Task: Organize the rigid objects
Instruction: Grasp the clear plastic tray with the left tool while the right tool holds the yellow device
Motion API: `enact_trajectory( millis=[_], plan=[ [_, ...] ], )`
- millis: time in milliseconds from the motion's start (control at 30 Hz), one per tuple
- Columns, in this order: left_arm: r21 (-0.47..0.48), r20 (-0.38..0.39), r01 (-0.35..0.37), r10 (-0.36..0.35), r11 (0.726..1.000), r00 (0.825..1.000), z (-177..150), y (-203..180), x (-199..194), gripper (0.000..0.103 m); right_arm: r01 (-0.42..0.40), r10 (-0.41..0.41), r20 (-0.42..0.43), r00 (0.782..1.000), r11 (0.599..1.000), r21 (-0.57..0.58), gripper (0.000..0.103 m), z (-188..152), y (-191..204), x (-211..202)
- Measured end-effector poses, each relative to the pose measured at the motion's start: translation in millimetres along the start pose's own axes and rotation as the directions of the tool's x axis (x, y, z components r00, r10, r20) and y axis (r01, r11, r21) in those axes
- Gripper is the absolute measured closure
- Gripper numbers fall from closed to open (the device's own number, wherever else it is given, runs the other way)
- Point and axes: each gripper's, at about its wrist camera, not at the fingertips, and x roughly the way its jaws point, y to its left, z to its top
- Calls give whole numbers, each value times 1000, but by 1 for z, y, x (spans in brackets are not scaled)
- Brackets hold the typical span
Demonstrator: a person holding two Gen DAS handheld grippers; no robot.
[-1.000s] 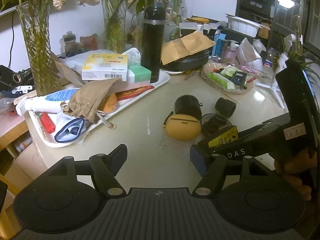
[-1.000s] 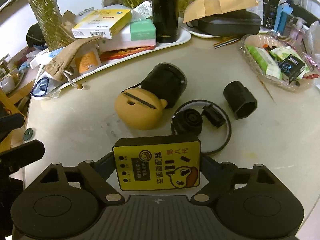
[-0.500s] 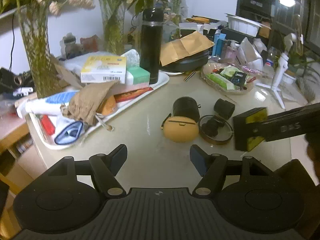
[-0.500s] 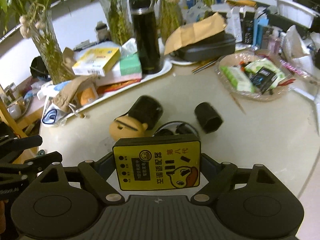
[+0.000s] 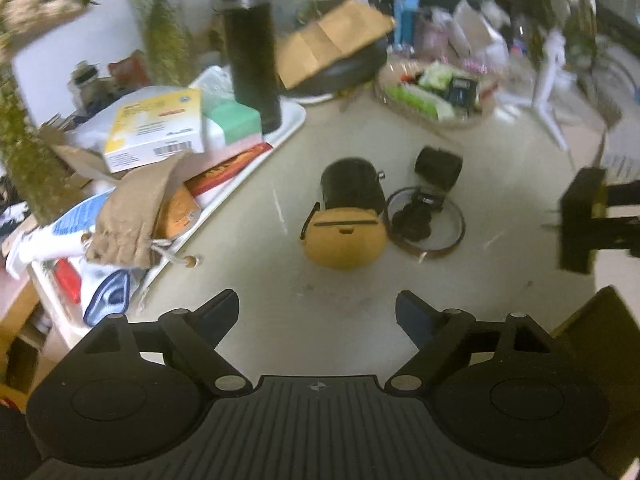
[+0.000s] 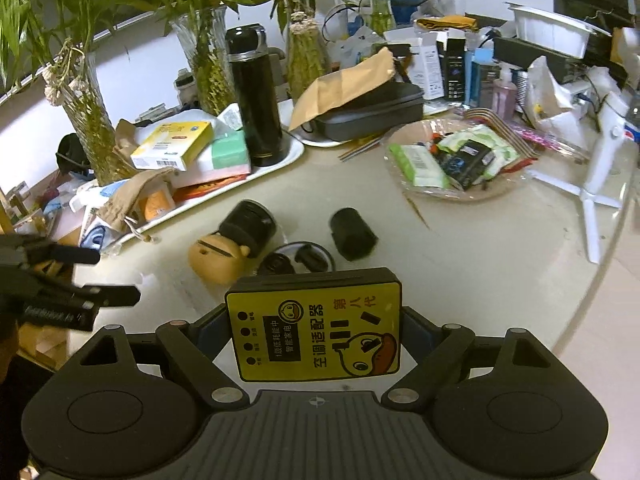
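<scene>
The right gripper (image 6: 316, 334) is clamped on a yellow box (image 6: 314, 326), its fingers pressing the box's two short sides, so the box sits between them above the desk (image 6: 460, 248), off its surface. The box is flat and rectangular with a black rim, a yellow face, a cartoon duck, Chinese print and a row of dark dots. Its long axis runs across the gripper, from finger to finger, face up toward the camera. The left gripper (image 5: 318, 316) is wide and holds nothing, over bare desk near its front edge. Beyond it, mid-desk, lie a tan case (image 5: 344, 240) touching a black cylinder (image 5: 352, 188), with a ring (image 5: 426, 220) just beside them and a small black cap (image 5: 438, 168) behind the ring. Further off, a white tray (image 5: 292, 120) along the left edge carries a black flask (image 5: 250, 44) standing upright.
</scene>
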Motion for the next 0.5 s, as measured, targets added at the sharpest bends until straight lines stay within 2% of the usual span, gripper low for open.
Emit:
enact_trajectory(
  millis=[267, 333, 500],
  plan=[
    [83, -146, 55, -43, 995, 988, 16, -7, 50, 17, 2, -3, 18, 1000, 998, 65, 15, -6, -21, -6],
    [91, -170, 78, -61, 993, 983, 19, -7, 60, 17, -4, 2, 17, 1000, 997, 76, 15, -6, -24, -6],
    [116, -198, 61, -37, 991, 980, 22, -6, 81, 17, 4, -5, 14, 1000, 995, 101, 15, -8, -32, -6]
  ],
)
